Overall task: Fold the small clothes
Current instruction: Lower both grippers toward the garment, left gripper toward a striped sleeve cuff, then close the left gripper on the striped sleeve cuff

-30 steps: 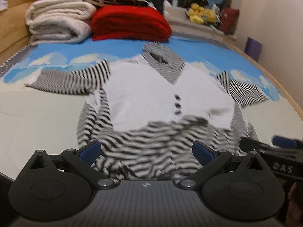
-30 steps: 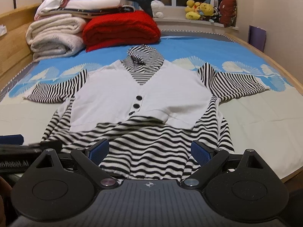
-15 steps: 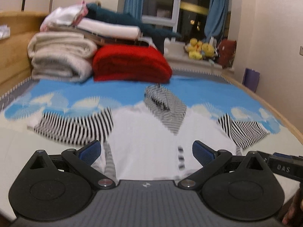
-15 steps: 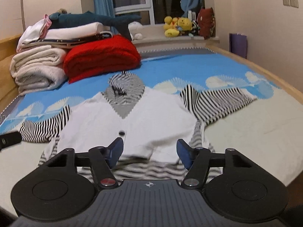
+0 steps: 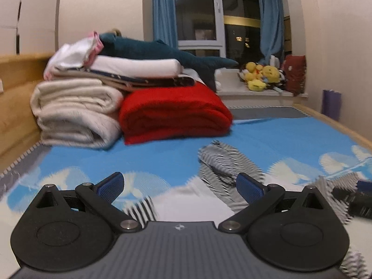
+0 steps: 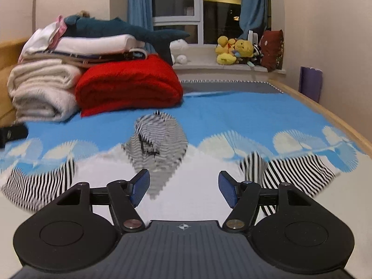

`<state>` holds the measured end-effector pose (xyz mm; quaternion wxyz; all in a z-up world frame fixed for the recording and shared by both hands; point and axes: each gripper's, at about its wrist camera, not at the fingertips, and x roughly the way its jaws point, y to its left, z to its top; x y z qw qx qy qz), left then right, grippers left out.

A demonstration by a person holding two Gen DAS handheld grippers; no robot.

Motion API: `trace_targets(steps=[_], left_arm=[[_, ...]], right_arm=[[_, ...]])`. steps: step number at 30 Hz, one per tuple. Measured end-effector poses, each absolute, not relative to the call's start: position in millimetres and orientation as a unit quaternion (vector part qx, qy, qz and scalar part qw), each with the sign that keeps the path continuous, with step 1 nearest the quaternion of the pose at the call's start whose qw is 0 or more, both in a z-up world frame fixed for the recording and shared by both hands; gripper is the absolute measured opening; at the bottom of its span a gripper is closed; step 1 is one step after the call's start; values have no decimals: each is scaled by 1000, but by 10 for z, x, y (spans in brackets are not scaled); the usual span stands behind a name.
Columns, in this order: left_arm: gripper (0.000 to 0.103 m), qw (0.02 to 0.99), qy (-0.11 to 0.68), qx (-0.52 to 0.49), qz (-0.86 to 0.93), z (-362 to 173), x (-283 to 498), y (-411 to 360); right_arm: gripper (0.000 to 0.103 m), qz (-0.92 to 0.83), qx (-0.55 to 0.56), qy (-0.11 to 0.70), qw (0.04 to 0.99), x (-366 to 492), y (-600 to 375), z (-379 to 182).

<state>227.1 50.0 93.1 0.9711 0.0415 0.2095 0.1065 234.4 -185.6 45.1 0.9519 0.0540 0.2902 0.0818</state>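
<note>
Sweeping forward from hem toward collar of the black-and-white striped, white-fronted top (image 6: 186, 181), both the left gripper (image 5: 180, 186) and right gripper (image 6: 183, 187) gape empty, the right's jaws just reopening slightly; folding awaits a fresh grip.

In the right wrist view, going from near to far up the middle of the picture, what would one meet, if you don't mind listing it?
Right gripper → white front of the striped top → its striped hood → blue bedspread → window sill → window.

Matt knit-looking striped top (image 6: 162, 181), fluffy red blanket (image 6: 127, 83), smooth wooden bed frame (image 6: 325, 114), though blurred.
</note>
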Motion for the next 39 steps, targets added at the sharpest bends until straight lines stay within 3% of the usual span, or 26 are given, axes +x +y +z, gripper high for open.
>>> trace_targets(steps=[6,9,14,17,22,31,39], left_arm=[[102,971,188,31,147,540,2438,751],[101,967,209,33,139,405,2555,845],[102,961,237,24,142,176,2671,1180],[102,955,256,16,145,12,2692,1425],[102,932,286,72,212,-214,2744,1860],[102,890,291,-39,350,-509,2688,3403],[100,854,295,-132,408,-783,2536,4089]], right_arm=[[66,109,52,277,953,2696,-1734,205],[55,119,61,309,942,2752,-1672,37],[54,132,65,271,951,2738,-1557,74],[56,137,57,265,953,2764,-1496,7],[68,138,34,290,947,2875,-1415,-138],[70,128,63,332,932,3056,-1494,-289],[70,121,52,354,926,3128,-1489,-353]])
